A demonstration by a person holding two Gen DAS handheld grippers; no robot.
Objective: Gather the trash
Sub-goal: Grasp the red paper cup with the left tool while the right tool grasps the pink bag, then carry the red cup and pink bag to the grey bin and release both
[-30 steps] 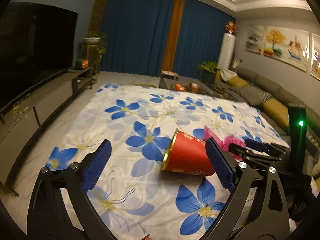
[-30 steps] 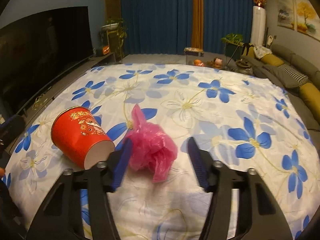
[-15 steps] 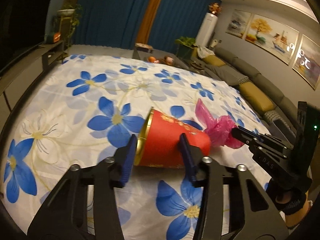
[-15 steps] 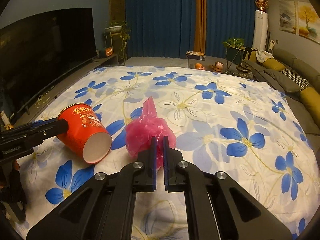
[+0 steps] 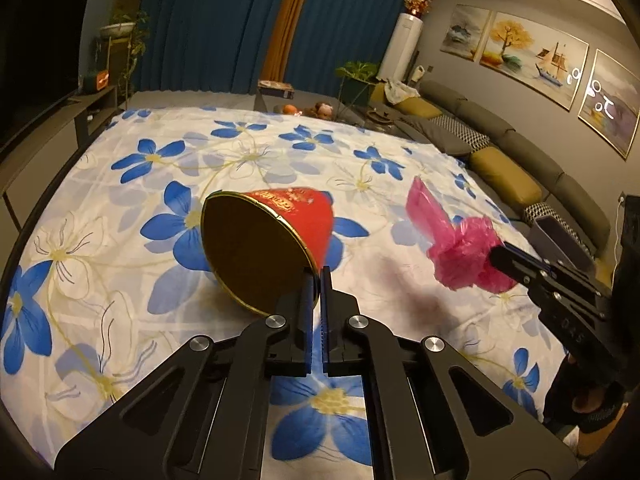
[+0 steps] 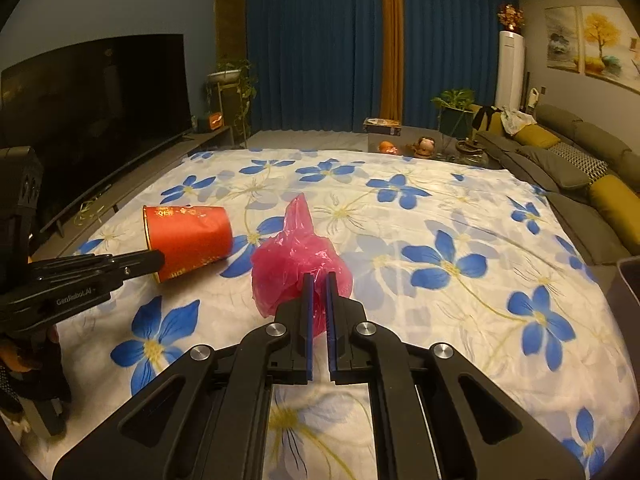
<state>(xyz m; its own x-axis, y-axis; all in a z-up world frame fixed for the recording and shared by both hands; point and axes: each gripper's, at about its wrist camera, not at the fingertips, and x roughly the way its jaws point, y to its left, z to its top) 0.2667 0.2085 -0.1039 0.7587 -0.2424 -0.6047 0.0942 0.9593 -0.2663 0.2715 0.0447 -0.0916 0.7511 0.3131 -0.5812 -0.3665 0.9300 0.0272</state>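
Observation:
A red paper cup (image 5: 272,240) with gold print is held off the flowered sheet (image 5: 120,208), its open mouth turned toward the left wrist camera. My left gripper (image 5: 317,280) is shut on the cup's rim; the cup also shows in the right wrist view (image 6: 188,240). A crumpled pink plastic bag (image 6: 298,256) is pinched in my right gripper (image 6: 319,280), which is shut on it and holds it above the sheet. The bag also shows in the left wrist view (image 5: 456,248), at the tip of the right gripper.
The white sheet with blue flowers covers a wide flat surface. A TV (image 6: 92,120) on a low console stands at the left. A grey sofa (image 6: 580,168) with yellow cushions runs along the right. A coffee table (image 6: 420,144) with small items stands beyond the sheet.
Both grippers closed from open: the left on the cup's rim, the right on the pink bag. Both items have been lifted off the sheet and the cup now faces the left camera.

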